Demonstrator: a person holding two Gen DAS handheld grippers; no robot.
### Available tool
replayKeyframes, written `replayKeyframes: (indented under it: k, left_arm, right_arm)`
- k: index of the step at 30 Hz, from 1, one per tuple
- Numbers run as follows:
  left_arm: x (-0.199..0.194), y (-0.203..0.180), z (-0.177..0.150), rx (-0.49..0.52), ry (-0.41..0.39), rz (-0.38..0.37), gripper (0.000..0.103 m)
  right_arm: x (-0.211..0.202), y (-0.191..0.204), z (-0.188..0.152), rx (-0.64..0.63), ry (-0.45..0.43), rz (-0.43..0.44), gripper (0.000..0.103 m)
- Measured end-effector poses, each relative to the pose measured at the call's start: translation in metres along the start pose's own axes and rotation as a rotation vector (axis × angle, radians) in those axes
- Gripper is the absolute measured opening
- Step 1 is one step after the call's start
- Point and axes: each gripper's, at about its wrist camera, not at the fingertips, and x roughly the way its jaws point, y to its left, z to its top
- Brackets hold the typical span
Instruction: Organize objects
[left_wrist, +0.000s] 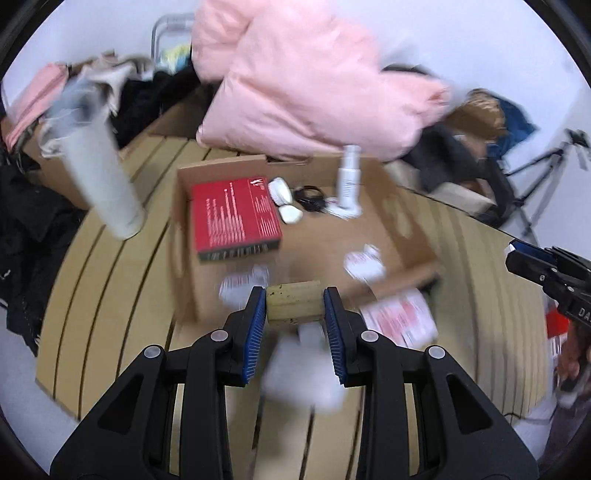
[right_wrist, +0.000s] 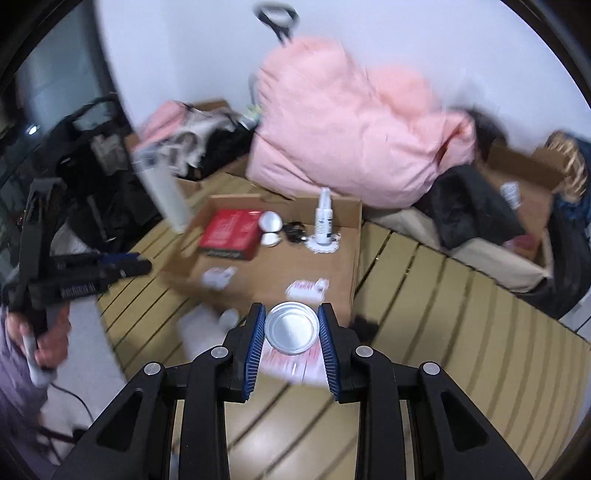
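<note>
Grippers both loaded. Left gripper is clamped on a small tan block, pads touching both its ends, held over the near edge of the cardboard box. Right gripper is clamped on a round silver tin, pads on its rim at 3 and 9 o'clock, above a red-and-white leaflet on the slatted table.

Box contents, left wrist view: red box at 10 o'clock, two white pebble-shaped items just beside it, black cable next, white spray bottle upright at 1 o'clock on a white doily. White paper scraps lie loose nearer the front; too blurred to read.

White cylinder stands tilted at 9 o'clock, outside the box. Pink puffy coat is piled behind at 12 o'clock, dark clothes at 3 and 9. Right gripper body shows at the 3 o'clock edge of the left view.
</note>
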Motion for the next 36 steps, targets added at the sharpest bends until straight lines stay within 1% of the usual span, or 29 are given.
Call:
replayKeyframes:
  k: [2,4,5,7,8,9,10,11,12,13,14,15,19,21,22,25,27,28,29,31,33,34,36]
  left_arm:
    - [0.042,0.001,0.027,-0.022,0.026,0.030,0.028]
    - [0.075,-0.003,0.042,-0.026,0.043,0.049,0.028]
    - [0.083,-0.003,0.044,-0.041,0.046,0.048,0.028]
    - [0.103,-0.006,0.052,-0.050,0.061,0.012,0.030]
    - [0.108,-0.008,0.054,-0.044,0.067,-0.005,0.041]
    - [0.111,-0.009,0.056,-0.038,0.069,-0.011,0.049]
    - [0.111,-0.009,0.058,-0.035,0.062,-0.004,0.063]
    - [0.109,-0.010,0.061,-0.029,0.039,0.004,0.073]
    - [0.104,-0.012,0.061,-0.024,0.018,0.005,0.074]
    - [0.096,-0.010,0.060,-0.025,-0.012,0.006,0.078]
    - [0.092,-0.009,0.061,-0.025,-0.023,0.008,0.083]
    - [0.087,-0.007,0.061,-0.024,-0.031,0.012,0.084]
    - [0.052,0.001,0.052,-0.018,-0.030,0.036,0.085]
    - [0.025,0.006,0.037,-0.004,-0.037,0.046,0.085]
    - [0.010,0.006,0.028,0.009,-0.048,0.063,0.085]
    - [-0.048,0.005,-0.009,0.079,-0.106,0.102,0.086]
    - [-0.096,0.003,-0.038,0.124,-0.151,0.142,0.088]
    - [-0.114,0.003,-0.049,0.134,-0.168,0.153,0.094]
    - [-0.140,0.004,-0.064,0.141,-0.191,0.164,0.099]
    - [-0.177,0.007,-0.088,0.145,-0.215,0.182,0.103]
    - [-0.214,0.010,-0.111,0.151,-0.215,0.214,0.103]
    - [-0.230,0.013,-0.122,0.150,-0.215,0.214,0.103]
    - [-0.261,0.016,-0.147,0.147,-0.233,0.205,0.103]
  right_arm:
    - [0.053,-0.019,0.033,0.056,0.056,-0.023,0.032]
    - [0.090,-0.030,0.051,0.086,0.084,-0.032,0.032]
    - [0.113,-0.037,0.060,0.113,0.104,-0.041,0.032]
    - [0.151,-0.046,0.069,0.154,0.150,-0.049,0.032]
    - [0.161,-0.048,0.071,0.158,0.162,-0.060,0.032]
    - [0.175,-0.048,0.074,0.147,0.181,-0.082,0.032]
    - [0.183,-0.047,0.076,0.136,0.194,-0.089,0.033]
    - [0.190,-0.043,0.078,0.116,0.206,-0.089,0.039]
    - [0.190,-0.040,0.080,0.104,0.193,-0.087,0.067]
    - [0.188,-0.036,0.082,0.092,0.170,-0.090,0.091]
    - [0.181,-0.032,0.083,0.072,0.128,-0.132,0.094]
    - [0.174,-0.030,0.085,0.060,0.099,-0.132,0.096]
    - [0.146,-0.029,0.090,0.090,0.066,-0.099,0.096]
    - [0.125,-0.025,0.087,0.083,0.065,-0.079,0.096]
    - [0.113,-0.021,0.082,0.074,0.067,-0.070,0.096]
    - [0.060,-0.008,0.052,0.039,0.074,-0.016,0.096]
    - [0.028,0.001,0.031,0.021,0.079,0.002,0.096]
    - [0.000,0.007,0.014,0.005,0.071,0.008,0.096]
    - [-0.018,0.012,0.003,-0.004,0.062,0.006,0.096]
    - [-0.059,0.022,-0.023,-0.019,0.039,-0.001,0.096]
    - [-0.104,0.031,-0.055,-0.022,0.015,0.014,0.096]
    - [-0.126,0.035,-0.074,-0.014,0.014,0.011,0.096]
    - [-0.158,0.040,-0.102,-0.008,0.006,0.013,0.096]
